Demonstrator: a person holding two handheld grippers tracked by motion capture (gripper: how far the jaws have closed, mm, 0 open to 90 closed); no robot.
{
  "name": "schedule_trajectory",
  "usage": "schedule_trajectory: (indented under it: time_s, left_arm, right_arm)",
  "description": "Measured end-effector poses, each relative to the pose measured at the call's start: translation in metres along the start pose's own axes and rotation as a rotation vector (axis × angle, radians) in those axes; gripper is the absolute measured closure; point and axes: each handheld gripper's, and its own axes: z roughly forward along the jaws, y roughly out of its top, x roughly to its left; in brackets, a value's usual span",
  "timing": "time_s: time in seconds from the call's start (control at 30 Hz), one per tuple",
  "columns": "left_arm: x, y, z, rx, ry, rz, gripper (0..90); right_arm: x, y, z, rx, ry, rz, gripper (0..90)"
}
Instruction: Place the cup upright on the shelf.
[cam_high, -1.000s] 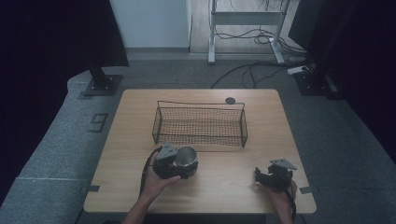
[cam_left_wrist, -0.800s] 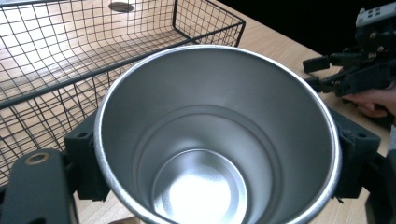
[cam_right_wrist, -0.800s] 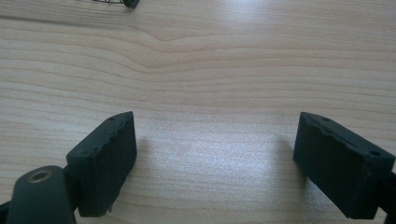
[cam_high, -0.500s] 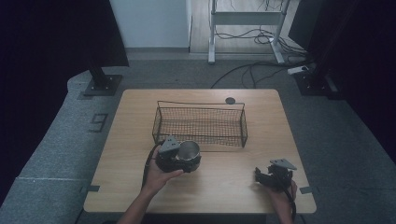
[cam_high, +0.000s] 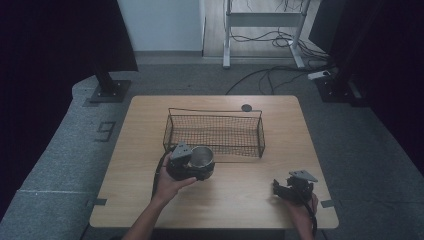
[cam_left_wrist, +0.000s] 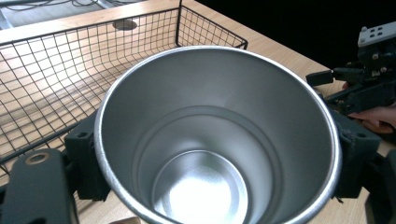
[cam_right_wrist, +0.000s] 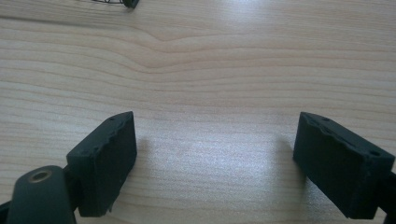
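Observation:
A shiny metal cup (cam_high: 202, 156) sits between the jaws of my left gripper (cam_high: 199, 167), just in front of the wire basket's (cam_high: 215, 111) near left corner. In the left gripper view the cup (cam_left_wrist: 217, 140) faces me mouth first, its inside empty, and a black pad (cam_left_wrist: 86, 163) presses on each side of it. My right gripper (cam_high: 280, 189) rests low near the table's front right corner. Its jaws stand wide apart over bare wood in the right gripper view, with nothing between the fingers (cam_right_wrist: 105, 158).
The black wire basket (cam_left_wrist: 46, 84) stands empty at the middle of the wooden table (cam_high: 150, 115). A small dark round disc (cam_high: 246, 107) lies behind it near the far edge. The other hand's gripper (cam_left_wrist: 359, 84) appears at the right of the left gripper view.
My left gripper has carried the cup a little farther from the front edge, toward the basket. The right gripper has stayed where it was.

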Motion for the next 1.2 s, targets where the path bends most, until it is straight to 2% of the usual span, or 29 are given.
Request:
schedule_trajectory:
  time_s: [0.77, 1.2]
  left_arm:
    - [0.003, 0.020, 0.007, 0.019, 0.016, 0.036, 15.8]
    - [0.013, 0.029, 0.005, 0.008, 0.018, 0.011, 15.9]
  right_arm:
    - [0.000, 0.000, 0.000, 0.000, 0.000, 0.001, 13.2]
    - [0.000, 0.000, 0.000, 0.001, 0.000, 0.001, 13.2]
